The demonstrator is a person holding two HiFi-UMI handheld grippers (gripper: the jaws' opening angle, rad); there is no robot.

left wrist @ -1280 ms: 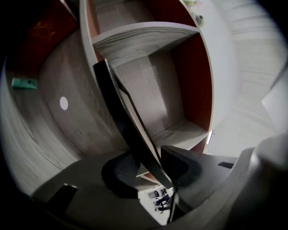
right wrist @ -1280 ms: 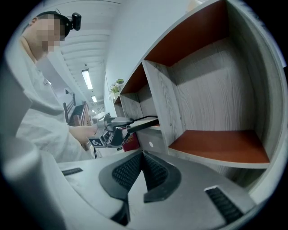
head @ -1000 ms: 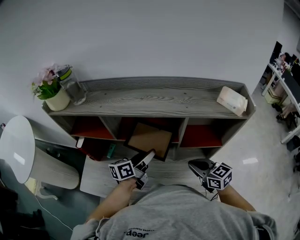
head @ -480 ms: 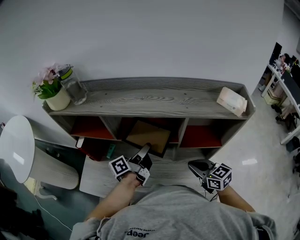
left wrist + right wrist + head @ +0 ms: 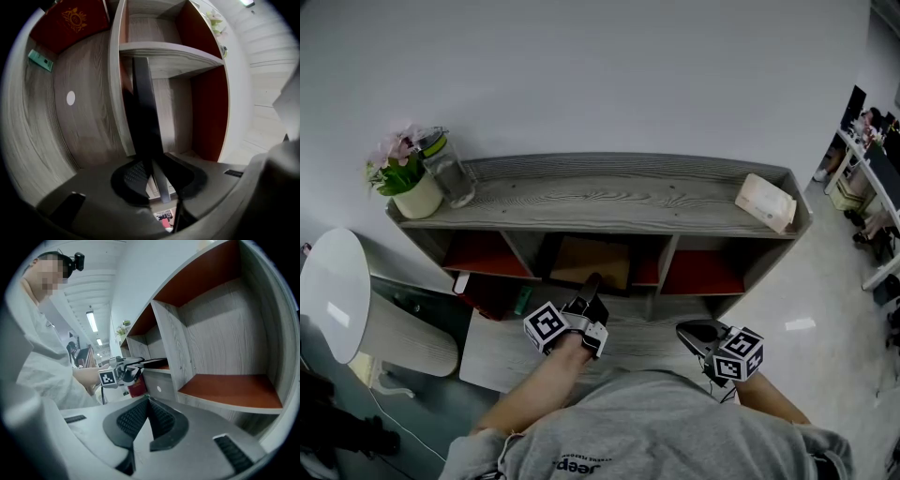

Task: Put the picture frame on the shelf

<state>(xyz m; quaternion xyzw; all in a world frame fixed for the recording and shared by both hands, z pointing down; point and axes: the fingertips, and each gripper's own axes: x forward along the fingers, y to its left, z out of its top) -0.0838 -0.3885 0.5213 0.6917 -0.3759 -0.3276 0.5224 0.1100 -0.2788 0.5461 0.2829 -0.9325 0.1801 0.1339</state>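
Observation:
The picture frame (image 5: 592, 262), brown back towards me, sits partly inside the middle compartment of the grey wooden shelf (image 5: 609, 202). My left gripper (image 5: 590, 285) is shut on its near edge. In the left gripper view the frame (image 5: 143, 112) shows edge-on as a dark slab running from between the pads into the compartment. These jaws have just been closing, with the frame between them. My right gripper (image 5: 694, 330) hangs low in front of the right compartment, shut and empty (image 5: 148, 401). From there I see the left gripper (image 5: 123, 372) and the frame (image 5: 153, 363) at the shelf.
On the shelf top stand a flower pot (image 5: 412, 195) and a glass jar (image 5: 450, 176) at the left, and a tissue pack (image 5: 764, 201) at the right. A red box (image 5: 492, 296) lies by the left compartment. A white round seat (image 5: 336, 295) is at far left.
The left gripper has moved towards the shelf and rolled, carrying the frame from a tilt in front of the middle compartment to deeper inside it. The right gripper has not moved.

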